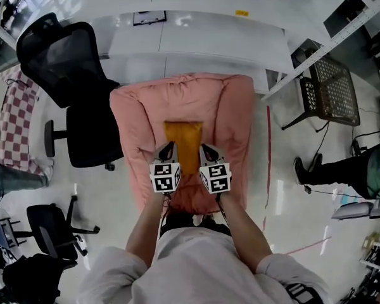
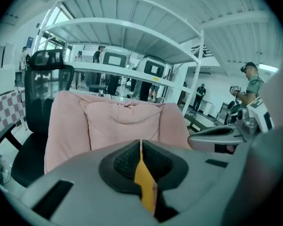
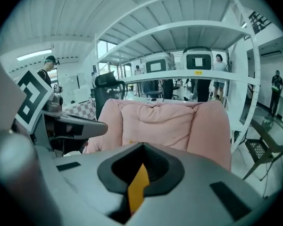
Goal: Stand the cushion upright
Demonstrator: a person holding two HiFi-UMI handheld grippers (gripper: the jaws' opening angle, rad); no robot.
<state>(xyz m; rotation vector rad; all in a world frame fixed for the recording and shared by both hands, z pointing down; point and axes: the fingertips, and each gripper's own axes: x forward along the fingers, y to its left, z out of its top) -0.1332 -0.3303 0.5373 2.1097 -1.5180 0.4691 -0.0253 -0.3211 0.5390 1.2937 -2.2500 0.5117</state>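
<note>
An orange-yellow cushion (image 1: 182,138) lies on the seat of a pink padded lounge chair (image 1: 139,113). My left gripper (image 1: 168,152) and right gripper (image 1: 206,151) sit side by side at the cushion's near edge, one at each corner. In the left gripper view the jaws (image 2: 140,147) are shut with a fold of orange fabric (image 2: 145,185) pinched between the black pads. The right gripper view shows the same: jaws (image 3: 142,150) shut on a strip of orange fabric (image 3: 137,187). The pink chair's back (image 3: 165,124) rises straight ahead of both grippers.
A black office chair (image 1: 69,68) stands close to the pink chair's left side. White shelving (image 1: 196,37) runs behind it. A black mesh chair (image 1: 332,90) is at the right, with a person's leg (image 1: 342,170) nearby. A checkered cloth (image 1: 16,119) lies at far left.
</note>
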